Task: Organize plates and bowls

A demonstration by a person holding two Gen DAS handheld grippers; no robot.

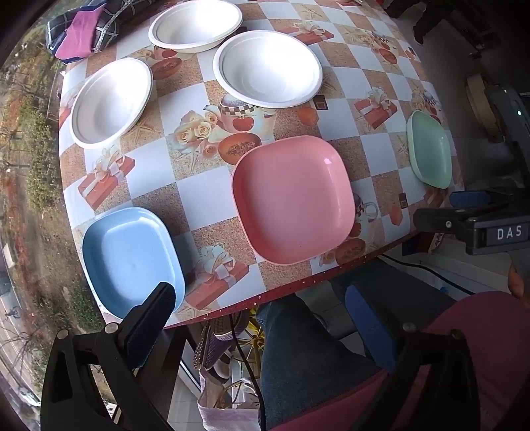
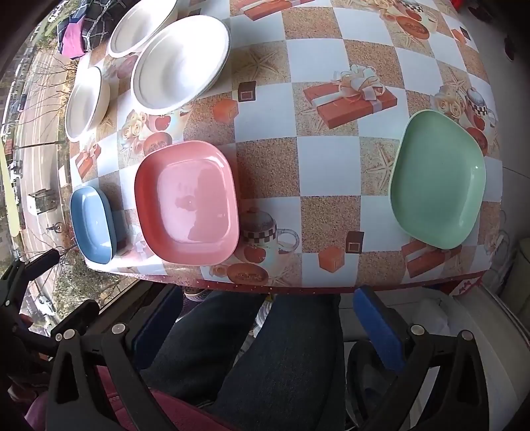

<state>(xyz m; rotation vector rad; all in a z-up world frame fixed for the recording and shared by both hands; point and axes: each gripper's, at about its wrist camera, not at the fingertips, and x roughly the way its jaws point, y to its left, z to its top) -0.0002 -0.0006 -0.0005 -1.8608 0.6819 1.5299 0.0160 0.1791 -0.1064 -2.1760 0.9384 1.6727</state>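
Note:
A pink square plate (image 1: 293,199) (image 2: 188,202) lies near the table's front edge. A blue plate (image 1: 131,258) (image 2: 92,223) lies to its left, a green plate (image 1: 430,149) (image 2: 437,180) to its right. Three white round bowls (image 1: 268,68) (image 1: 111,101) (image 1: 195,23) stand separately behind them; they also show in the right wrist view (image 2: 180,63) (image 2: 86,101) (image 2: 139,26). My left gripper (image 1: 261,318) is open and empty, held off the front edge near the blue plate. My right gripper (image 2: 265,318) is open and empty, below the front edge above my lap.
The table (image 1: 205,195) has a checkered patterned cloth. A folded dark and purple cloth (image 1: 82,30) lies at the back left corner. A window with a street view is at the left. My legs (image 2: 265,358) are under the front edge.

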